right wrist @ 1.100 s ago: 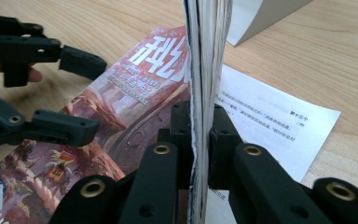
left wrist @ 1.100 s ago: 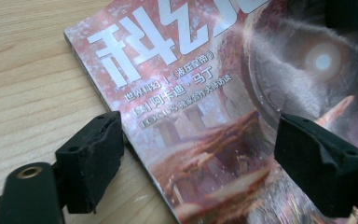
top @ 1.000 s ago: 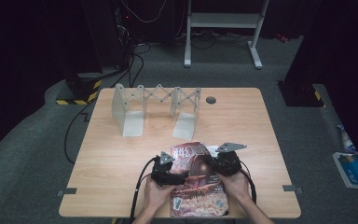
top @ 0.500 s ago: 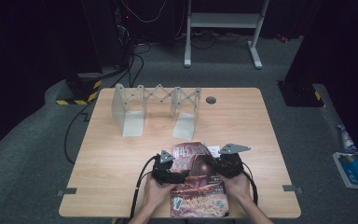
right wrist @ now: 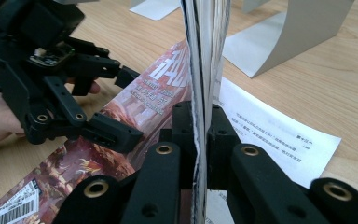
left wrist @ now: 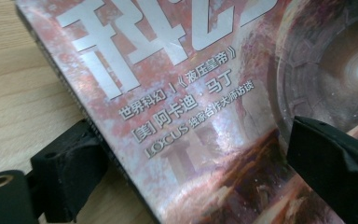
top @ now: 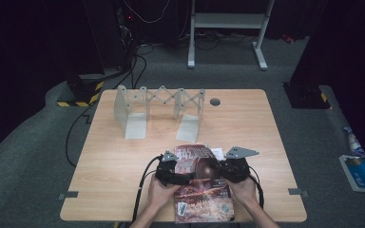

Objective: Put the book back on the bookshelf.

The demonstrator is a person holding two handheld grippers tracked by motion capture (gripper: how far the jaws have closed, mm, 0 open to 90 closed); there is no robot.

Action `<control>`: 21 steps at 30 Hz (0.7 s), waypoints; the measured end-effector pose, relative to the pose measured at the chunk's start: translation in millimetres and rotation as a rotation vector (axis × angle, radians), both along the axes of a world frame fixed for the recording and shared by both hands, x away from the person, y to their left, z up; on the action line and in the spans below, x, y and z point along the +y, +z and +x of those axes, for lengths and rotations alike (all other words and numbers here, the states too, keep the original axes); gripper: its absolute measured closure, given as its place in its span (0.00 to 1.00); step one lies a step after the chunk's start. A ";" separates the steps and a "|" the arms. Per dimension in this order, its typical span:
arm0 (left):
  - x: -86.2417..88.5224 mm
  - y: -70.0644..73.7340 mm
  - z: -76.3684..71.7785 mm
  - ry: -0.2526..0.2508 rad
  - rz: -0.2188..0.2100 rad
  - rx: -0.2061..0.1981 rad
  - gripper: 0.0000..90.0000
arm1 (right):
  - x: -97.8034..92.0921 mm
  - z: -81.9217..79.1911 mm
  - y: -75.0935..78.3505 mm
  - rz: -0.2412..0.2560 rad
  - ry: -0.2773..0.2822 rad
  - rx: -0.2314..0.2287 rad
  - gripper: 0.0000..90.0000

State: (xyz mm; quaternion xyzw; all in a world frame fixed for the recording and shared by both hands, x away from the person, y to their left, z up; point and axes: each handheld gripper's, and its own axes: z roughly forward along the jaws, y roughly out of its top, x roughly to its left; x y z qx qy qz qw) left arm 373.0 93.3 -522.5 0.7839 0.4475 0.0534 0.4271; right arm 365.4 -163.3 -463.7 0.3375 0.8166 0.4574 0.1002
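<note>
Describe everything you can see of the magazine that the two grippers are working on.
The magazine lies at the near edge of the wooden table, with a glossy reddish cover, large pale Chinese characters, a round glowing motif and a barcode at one near corner. The right gripper is shut on the edge of several lifted pages. The left gripper straddles the cover's other edge, its jaws apart. A printed white sheet lies beside it.
</note>
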 end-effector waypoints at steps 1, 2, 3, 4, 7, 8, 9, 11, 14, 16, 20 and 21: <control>0.7 0.0 1.4 -0.002 0.001 -0.003 0.08 | -0.8 1.2 -1.4 0.001 -0.003 -0.004 0.94; 1.1 0.1 1.4 0.003 -0.001 -0.002 0.10 | -1.0 1.6 -2.1 -0.001 -0.005 -0.003 0.94; 2.5 0.7 1.5 0.006 0.003 0.000 0.12 | -1.3 2.1 -2.9 -0.003 -0.007 -0.001 0.94; 3.0 1.1 1.2 0.011 0.000 0.005 0.15 | -1.7 2.8 -4.5 -0.006 -0.010 0.001 0.94; 5.7 2.1 1.0 0.009 0.014 0.005 0.19 | -2.2 4.2 -8.4 -0.007 -0.015 0.006 0.94; 6.3 2.4 0.9 0.010 0.018 0.006 0.20 | -2.3 5.1 -9.7 -0.006 -0.017 0.012 0.94; 7.4 2.9 1.1 0.025 0.017 0.006 0.25 | -2.3 6.9 -11.8 -0.011 -0.016 0.016 0.94; 8.1 3.0 1.2 0.031 0.014 0.008 0.28 | -2.4 7.8 -12.9 -0.017 -0.014 0.013 0.94; 9.3 3.1 1.6 0.036 0.019 0.001 0.34 | -3.5 10.5 -16.6 -0.018 -0.017 0.025 0.94; 10.7 3.6 2.0 0.038 0.022 0.000 0.41 | -5.1 12.3 -20.8 -0.016 -0.023 0.039 0.94; 12.5 2.8 3.9 0.061 -0.007 0.032 0.50 | -7.0 14.2 -25.5 -0.020 -0.026 0.049 0.93; 12.5 2.8 3.9 0.061 -0.007 0.032 0.52 | -7.0 14.2 -25.5 -0.020 -0.026 0.049 0.93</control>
